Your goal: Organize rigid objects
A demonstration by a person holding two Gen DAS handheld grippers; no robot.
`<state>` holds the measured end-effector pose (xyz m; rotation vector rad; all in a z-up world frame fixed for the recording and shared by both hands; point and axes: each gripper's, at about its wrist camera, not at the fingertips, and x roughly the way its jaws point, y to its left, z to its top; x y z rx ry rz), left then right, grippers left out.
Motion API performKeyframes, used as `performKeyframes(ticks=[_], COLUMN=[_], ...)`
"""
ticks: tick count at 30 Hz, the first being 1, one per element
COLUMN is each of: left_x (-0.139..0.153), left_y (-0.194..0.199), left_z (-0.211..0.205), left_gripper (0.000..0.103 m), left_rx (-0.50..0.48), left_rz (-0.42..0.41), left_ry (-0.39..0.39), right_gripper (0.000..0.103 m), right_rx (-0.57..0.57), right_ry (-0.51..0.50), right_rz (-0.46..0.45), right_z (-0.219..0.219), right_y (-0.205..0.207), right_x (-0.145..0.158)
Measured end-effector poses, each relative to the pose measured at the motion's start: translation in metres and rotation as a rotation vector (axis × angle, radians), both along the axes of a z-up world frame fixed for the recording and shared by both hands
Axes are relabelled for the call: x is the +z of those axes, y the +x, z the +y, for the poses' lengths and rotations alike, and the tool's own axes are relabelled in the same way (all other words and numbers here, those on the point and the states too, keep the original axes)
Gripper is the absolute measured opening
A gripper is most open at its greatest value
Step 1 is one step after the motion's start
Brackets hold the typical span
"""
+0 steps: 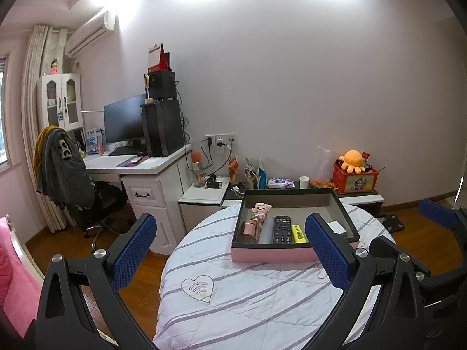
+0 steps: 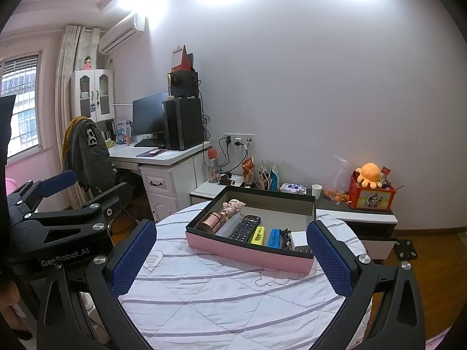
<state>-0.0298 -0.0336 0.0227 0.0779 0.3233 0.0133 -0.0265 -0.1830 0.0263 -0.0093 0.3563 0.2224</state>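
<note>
A pink-sided box (image 1: 271,255) (image 2: 248,252) with a dark rim sits on the round table (image 1: 233,300) (image 2: 221,291). Inside lie a pink figurine (image 1: 261,211) (image 2: 232,206), a copper cylinder (image 1: 248,230) (image 2: 210,222), a grey tube (image 2: 229,225), a black remote (image 1: 282,229) (image 2: 245,227), a yellow highlighter (image 1: 300,234) (image 2: 258,235), a blue block (image 2: 273,237) and a white charger (image 2: 298,239). My left gripper (image 1: 230,250) is open and empty, short of the box. My right gripper (image 2: 230,255) is open and empty; it also shows at the right of the left wrist view (image 1: 437,218).
A white desk (image 1: 140,166) with monitor and computer tower stands back left, with a chair (image 1: 67,169) draped in clothes. A low cabinet (image 1: 362,195) behind the table holds snacks, a cup, and a red box with an orange plush (image 1: 353,162). Wooden floor surrounds the table.
</note>
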Motion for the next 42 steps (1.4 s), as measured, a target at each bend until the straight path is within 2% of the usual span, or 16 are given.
performKeyframes(ticks=[4, 13, 42], left_x=[-0.0001, -0.0018, -0.0047], left_y=[0.0038, 0.0043, -0.0037], left_z=[-0.0005, 0.0013, -0.0008], left_gripper=[0.103, 0.103, 0.103], left_rx=[0.004, 0.004, -0.013], left_rz=[-0.015, -0.025, -0.015], left_ry=[-0.005, -0.008, 0.002], right_gripper=[0.103, 0.103, 0.103], right_rx=[-0.002, -0.061, -0.085], right_ry=[0.002, -0.056, -0.051], right_rz=[-0.002, -0.095, -0.076], right_z=[-0.0024, 0.0007, -0.0039], right_y=[0.0088, 0.0039, 0.0023], right_x=[-0.0007, 0.0057, 0.0029])
